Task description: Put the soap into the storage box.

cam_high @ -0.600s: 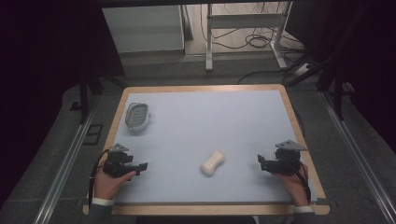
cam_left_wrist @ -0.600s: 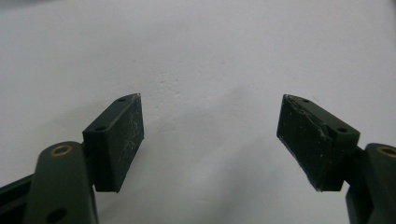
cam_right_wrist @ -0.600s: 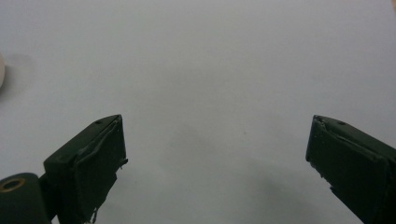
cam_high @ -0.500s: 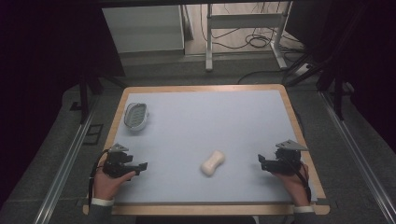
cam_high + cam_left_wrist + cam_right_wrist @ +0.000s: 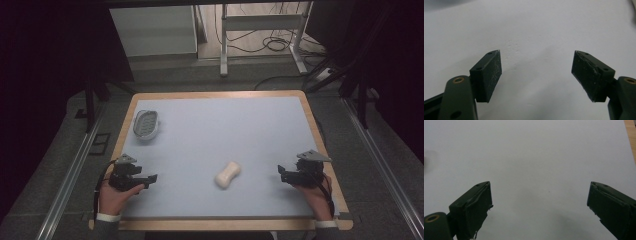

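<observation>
A cream, peanut-shaped bar of soap (image 5: 227, 174) lies loose on the pale blue table mat (image 5: 225, 125), near the front edge and a little right of centre, tilted on a diagonal. Far off at the left rear sits a small oval grey soap dish (image 5: 146, 123), close to the mat's left border.

The left gripper (image 5: 150, 178) rests low at the near left corner, jaws spread and released, with bare mat between its pads (image 5: 487, 75). The right gripper (image 5: 282, 175) sits at the near right, also released, jaws wide apart and nothing between its pads (image 5: 474, 210). Both point inward toward the soap, which lies between them, nearer the right one.

The likely work is lifting the soap into the dish. The risks, as I judge them: the bar is rounded and probably slick, so a pinch across its bulging ends could squirt it sideways; closing on the narrow waist looks safer. The diagonal lie means jaws arriving square to the table could nudge it and spin it. The dish is small and well apart, so a loose hold could drop the soap on the way or tip the dish's rim.
</observation>
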Demonstrator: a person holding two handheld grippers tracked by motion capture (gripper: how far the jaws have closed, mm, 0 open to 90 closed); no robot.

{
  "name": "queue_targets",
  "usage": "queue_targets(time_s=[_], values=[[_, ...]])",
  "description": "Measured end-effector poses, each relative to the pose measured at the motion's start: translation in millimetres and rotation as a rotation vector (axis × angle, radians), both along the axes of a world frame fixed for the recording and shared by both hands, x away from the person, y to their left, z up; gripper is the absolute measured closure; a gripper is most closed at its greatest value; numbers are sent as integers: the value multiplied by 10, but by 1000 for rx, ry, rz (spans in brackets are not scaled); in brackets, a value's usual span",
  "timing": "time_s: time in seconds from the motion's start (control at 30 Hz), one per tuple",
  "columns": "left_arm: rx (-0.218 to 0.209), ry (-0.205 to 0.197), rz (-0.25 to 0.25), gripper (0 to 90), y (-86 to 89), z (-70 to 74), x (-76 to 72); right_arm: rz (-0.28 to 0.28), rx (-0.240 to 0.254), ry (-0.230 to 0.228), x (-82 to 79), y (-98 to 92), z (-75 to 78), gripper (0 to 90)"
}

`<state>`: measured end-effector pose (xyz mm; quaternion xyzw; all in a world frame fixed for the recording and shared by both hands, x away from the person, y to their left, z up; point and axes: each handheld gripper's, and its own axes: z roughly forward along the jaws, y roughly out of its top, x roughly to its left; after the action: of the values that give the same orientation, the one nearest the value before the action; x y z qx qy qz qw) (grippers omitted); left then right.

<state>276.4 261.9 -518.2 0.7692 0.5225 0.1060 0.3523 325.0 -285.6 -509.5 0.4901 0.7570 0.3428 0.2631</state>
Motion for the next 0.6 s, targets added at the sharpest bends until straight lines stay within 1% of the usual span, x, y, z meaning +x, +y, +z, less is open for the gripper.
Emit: queue_targets(time_s=[0.17, 0.47, 0.6], values=[[7, -6, 7, 244, -34, 31, -8, -5, 2, -2, -5, -17, 5, 60], [2, -16, -5, 246, -93, 92, -32, -6, 5, -5, -7, -24, 11, 62], [15, -9, -21, 245, -137, 113, 14, -15, 9, -9, -11, -34, 21, 62]])
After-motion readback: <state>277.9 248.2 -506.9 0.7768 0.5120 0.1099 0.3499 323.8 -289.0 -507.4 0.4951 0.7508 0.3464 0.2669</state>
